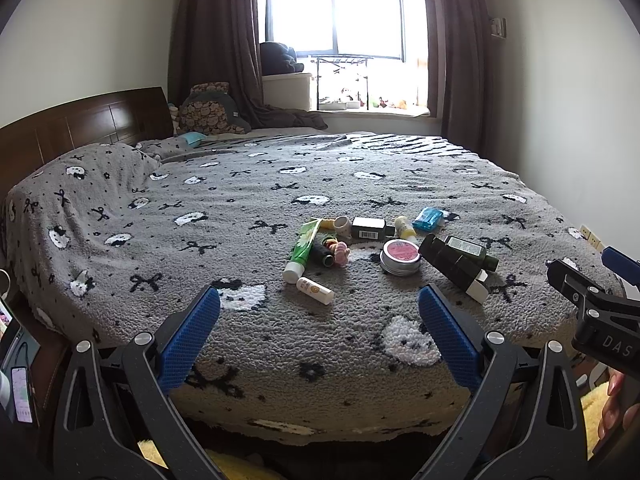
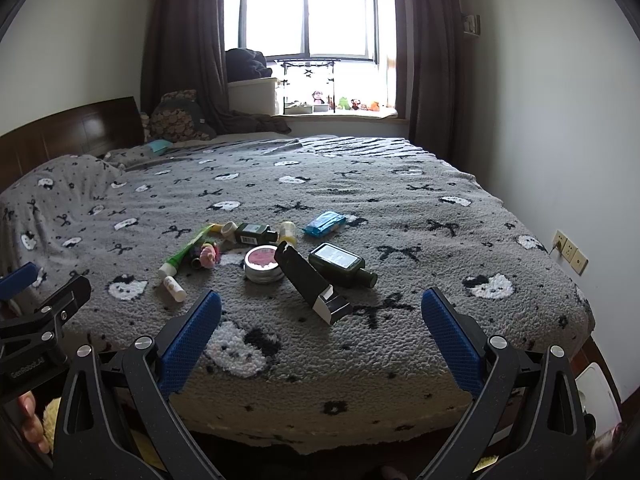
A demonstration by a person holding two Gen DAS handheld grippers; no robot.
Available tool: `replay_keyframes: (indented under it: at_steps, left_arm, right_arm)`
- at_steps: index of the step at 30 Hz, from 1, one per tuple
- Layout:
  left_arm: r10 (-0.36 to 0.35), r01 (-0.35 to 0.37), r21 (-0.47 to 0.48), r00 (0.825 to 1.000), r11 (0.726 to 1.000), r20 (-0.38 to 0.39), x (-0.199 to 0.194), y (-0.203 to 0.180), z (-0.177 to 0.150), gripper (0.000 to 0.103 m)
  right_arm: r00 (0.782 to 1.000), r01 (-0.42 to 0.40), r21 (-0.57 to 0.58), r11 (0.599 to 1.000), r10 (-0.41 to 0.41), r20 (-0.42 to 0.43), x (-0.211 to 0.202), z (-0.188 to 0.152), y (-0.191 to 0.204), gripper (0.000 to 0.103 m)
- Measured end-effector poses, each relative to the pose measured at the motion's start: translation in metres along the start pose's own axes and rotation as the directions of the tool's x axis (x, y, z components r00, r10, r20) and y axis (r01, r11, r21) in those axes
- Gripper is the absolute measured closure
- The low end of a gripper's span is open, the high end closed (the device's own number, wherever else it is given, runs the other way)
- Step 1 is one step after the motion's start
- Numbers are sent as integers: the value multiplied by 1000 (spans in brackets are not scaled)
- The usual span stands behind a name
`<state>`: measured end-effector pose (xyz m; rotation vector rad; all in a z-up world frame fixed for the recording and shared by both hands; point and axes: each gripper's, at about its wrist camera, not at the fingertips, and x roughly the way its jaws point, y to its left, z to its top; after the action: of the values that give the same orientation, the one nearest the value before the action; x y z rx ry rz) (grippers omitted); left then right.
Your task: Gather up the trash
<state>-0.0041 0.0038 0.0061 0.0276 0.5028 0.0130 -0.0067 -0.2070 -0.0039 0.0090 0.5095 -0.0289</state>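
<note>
On the grey patterned bedspread [image 1: 240, 216] ahead of you, the clutter sits in one cluster: a green tube [image 1: 304, 248], a round pink-lidded tin [image 1: 400, 256], a black box [image 2: 308, 280], a dark green bottle [image 2: 340, 262] and a blue packet [image 2: 325, 222]. Your left gripper [image 1: 319, 300] and right gripper [image 2: 321, 304] both hover near the bed's edge, fingers spread wide, holding nothing.

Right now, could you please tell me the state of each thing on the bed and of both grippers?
Left gripper: open, empty.
Right gripper: open, empty.
Green tube: lying flat, capped.
Tin: upright, lid on.
Black box: lying, end flap open.
Green bottle: on its side, capped.
Blue packet: lying flat.
Blanket: spread over bed.
</note>
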Motion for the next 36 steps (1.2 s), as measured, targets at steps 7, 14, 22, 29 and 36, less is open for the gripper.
replay_keyframes:
  at_steps: [7,14,22,29,36]
  left_arm:
    - [0,0,1,1000,1000,0,0,0,0,8]
    - [1,-1,1,1000,1000,0,-1,1,0,8]
    - [-7,7,1,1000,1000,0,-1,1,-1,8]
    - [-11,11,6,1000,1000,1,5,3,-5,8]
    - [2,-2,10,1000,1000,-19,17,5,-13,8]
  right_arm:
    - [1000,6,-5,1000,-6,8,0,0,4,3]
    - [1000,9,-3,1000,-9,17,0,-1,2,3]
    - [999,-15,-18,1000,16,47,-1,-2,0,3]
    - [997,-57,10,998,56,62,-2,-3,-3,3]
    - [997,-66,11,998,66,33,10,-7,-2,3]
